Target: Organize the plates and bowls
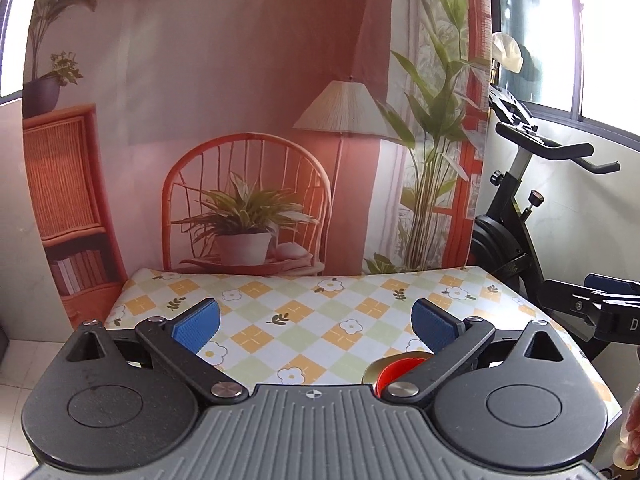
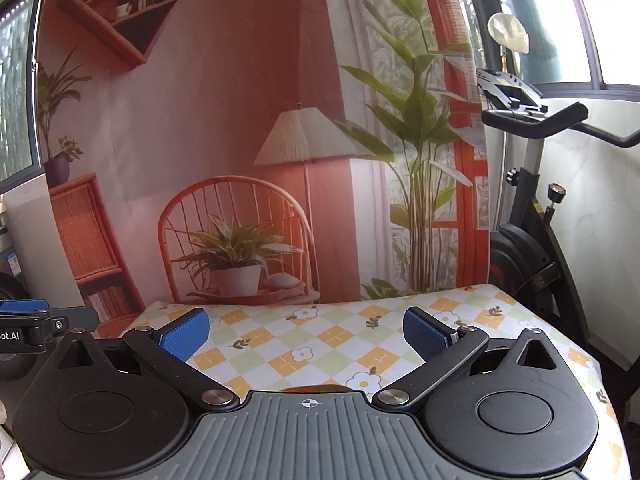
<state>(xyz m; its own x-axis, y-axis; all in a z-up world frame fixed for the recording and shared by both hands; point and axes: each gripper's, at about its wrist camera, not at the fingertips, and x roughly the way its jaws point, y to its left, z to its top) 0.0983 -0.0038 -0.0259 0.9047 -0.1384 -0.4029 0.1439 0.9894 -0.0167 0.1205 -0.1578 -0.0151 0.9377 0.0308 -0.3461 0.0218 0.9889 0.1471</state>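
My left gripper (image 1: pixel 316 322) is open above the checkered tablecloth (image 1: pixel 280 304), its blue pads wide apart with nothing between them. A red bowl (image 1: pixel 400 368) sits on a pale greenish plate (image 1: pixel 374 370) on the table, mostly hidden under the left gripper's right finger (image 1: pixel 434 326). My right gripper (image 2: pixel 306 330) is also open and holds nothing. Just below it, a sliver of the red bowl (image 2: pixel 304 389) peeks over the gripper body. The right gripper (image 1: pixel 604 300) also shows at the right edge of the left wrist view.
A printed backdrop of a chair, lamp and plants (image 1: pixel 248 208) hangs behind the table's far edge. An exercise bike (image 1: pixel 516 208) stands at the right of the table. A hand (image 1: pixel 632 432) shows at the lower right edge. The left gripper (image 2: pixel 24 320) appears at the left edge.
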